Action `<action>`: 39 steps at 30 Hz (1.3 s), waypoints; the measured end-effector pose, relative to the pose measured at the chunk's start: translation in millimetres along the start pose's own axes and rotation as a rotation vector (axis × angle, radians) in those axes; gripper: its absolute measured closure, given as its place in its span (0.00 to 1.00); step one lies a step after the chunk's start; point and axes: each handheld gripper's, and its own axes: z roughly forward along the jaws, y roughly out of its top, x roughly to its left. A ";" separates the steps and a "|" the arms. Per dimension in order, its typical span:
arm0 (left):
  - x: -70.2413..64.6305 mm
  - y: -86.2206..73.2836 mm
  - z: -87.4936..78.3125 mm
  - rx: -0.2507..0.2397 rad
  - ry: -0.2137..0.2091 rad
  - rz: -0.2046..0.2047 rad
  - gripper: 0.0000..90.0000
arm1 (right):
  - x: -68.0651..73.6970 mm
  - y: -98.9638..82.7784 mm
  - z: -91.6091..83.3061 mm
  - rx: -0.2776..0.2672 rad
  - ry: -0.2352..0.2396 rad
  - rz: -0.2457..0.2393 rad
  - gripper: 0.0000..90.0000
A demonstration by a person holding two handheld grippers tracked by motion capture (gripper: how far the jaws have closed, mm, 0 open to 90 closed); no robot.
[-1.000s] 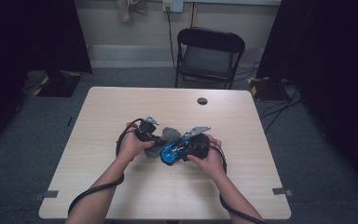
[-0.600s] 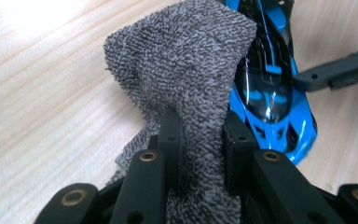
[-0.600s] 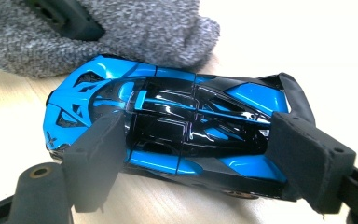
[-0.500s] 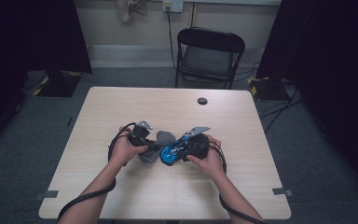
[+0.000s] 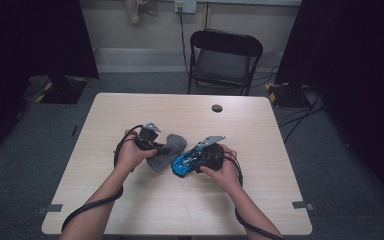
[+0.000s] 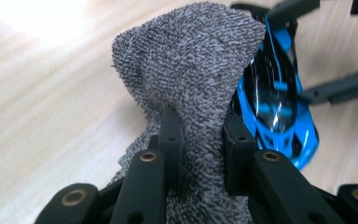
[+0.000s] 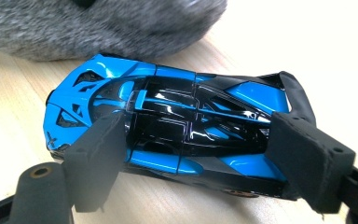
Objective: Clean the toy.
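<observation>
A grey terry cloth (image 5: 172, 147) (image 6: 191, 70) is pinched between the pads of my left gripper (image 5: 164, 148) (image 6: 199, 126), which is shut on it; the cloth's loose end stands up beside the car's flank. A blue and black toy sports car (image 5: 181, 164) (image 6: 279, 102) (image 7: 168, 112) rests on the table. My right gripper (image 5: 192, 160) (image 7: 198, 121) stands open over the car's near side. Its jaws are wide apart along the car's length, and the car reaches past both pads, so nothing is clamped. The cloth (image 7: 98, 23) lies just beyond the car's far side.
The light wooden table (image 5: 230, 210) carries a small black round spot (image 5: 217, 108) near its far edge. A black folding chair (image 5: 225, 55) stands behind the table. A cable (image 5: 95, 207) trails from the left gripper off the front edge.
My left gripper has shifted slightly to the left with the cloth. The right gripper and the car have stayed put.
</observation>
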 end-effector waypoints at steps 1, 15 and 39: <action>0.0 3.2 2.2 -0.006 0.001 -0.002 0.82 | -0.1 0.1 0.0 0.001 0.000 0.000 0.22; -1.2 38.0 39.8 -0.009 0.004 0.019 0.81 | -0.6 -0.1 0.0 -0.001 0.002 -0.002 0.22; -9.3 34.7 67.6 -0.007 -0.022 0.010 0.81 | -1.2 -0.8 0.0 -0.005 0.003 -0.004 0.21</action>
